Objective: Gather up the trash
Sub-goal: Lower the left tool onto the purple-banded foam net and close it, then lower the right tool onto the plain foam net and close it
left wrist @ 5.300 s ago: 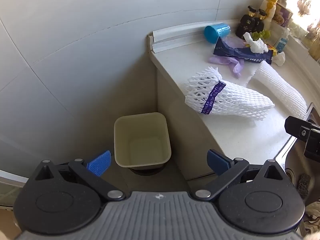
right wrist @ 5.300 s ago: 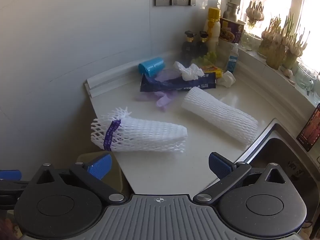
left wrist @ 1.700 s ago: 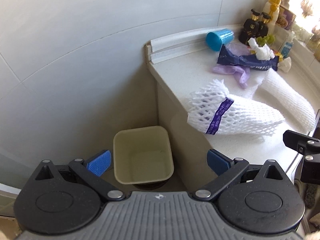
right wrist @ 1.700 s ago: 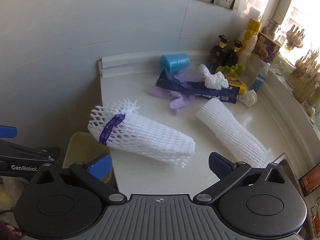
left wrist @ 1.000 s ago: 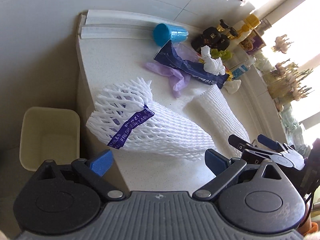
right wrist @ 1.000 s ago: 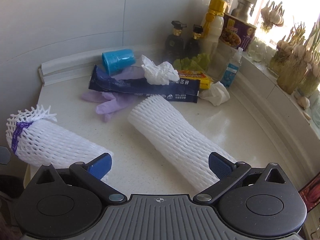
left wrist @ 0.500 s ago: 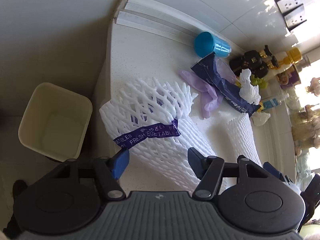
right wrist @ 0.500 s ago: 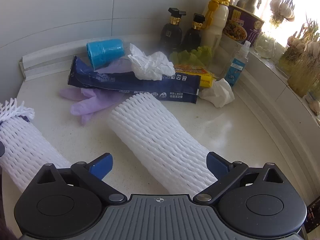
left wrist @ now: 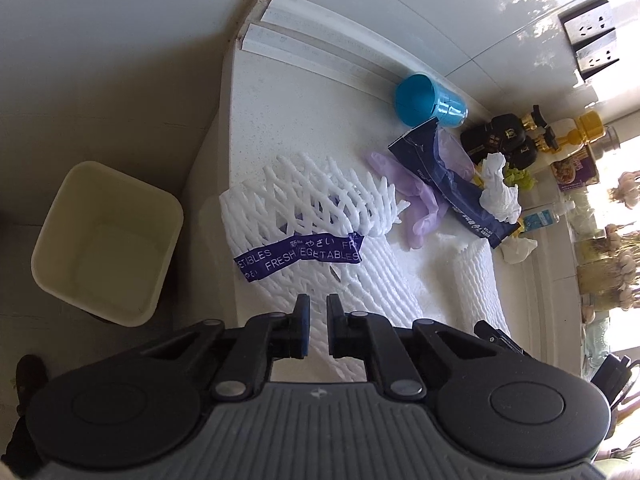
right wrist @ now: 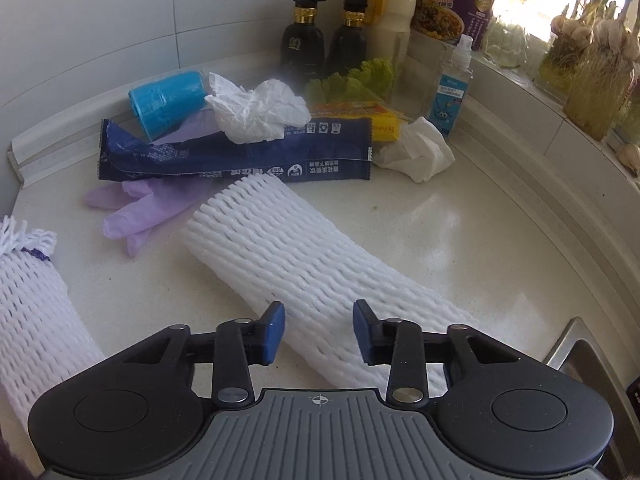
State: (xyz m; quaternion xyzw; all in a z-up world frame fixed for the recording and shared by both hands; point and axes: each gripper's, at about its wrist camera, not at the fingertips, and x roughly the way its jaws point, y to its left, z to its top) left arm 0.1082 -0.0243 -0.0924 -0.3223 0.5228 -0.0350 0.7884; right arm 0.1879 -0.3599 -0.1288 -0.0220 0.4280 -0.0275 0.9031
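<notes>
A white foam net with a purple "FRESH VEGETABLES" band [left wrist: 320,240] lies at the counter's left edge; it also shows in the right wrist view [right wrist: 32,300]. My left gripper [left wrist: 317,332] is shut on this net, its pads pinching the mesh. A second white foam net [right wrist: 296,264] lies mid-counter. My right gripper [right wrist: 319,330] straddles its near end, half closed, pads at or near its sides. Behind lie a purple glove [right wrist: 148,204], a dark blue wrapper [right wrist: 240,152], crumpled tissues [right wrist: 256,108] and a blue cup [right wrist: 168,96].
A cream bin [left wrist: 104,240] stands on the floor left of the counter [right wrist: 460,216]. Dark bottles [right wrist: 304,40], a spray bottle [right wrist: 454,88], lettuce [right wrist: 352,80] and a yellow packet [right wrist: 380,120] stand at the back. A sink edge [right wrist: 580,344] is at the right.
My left gripper has closed onto the banded foam net. My right gripper has moved down over the second foam net and its jaws have narrowed around it.
</notes>
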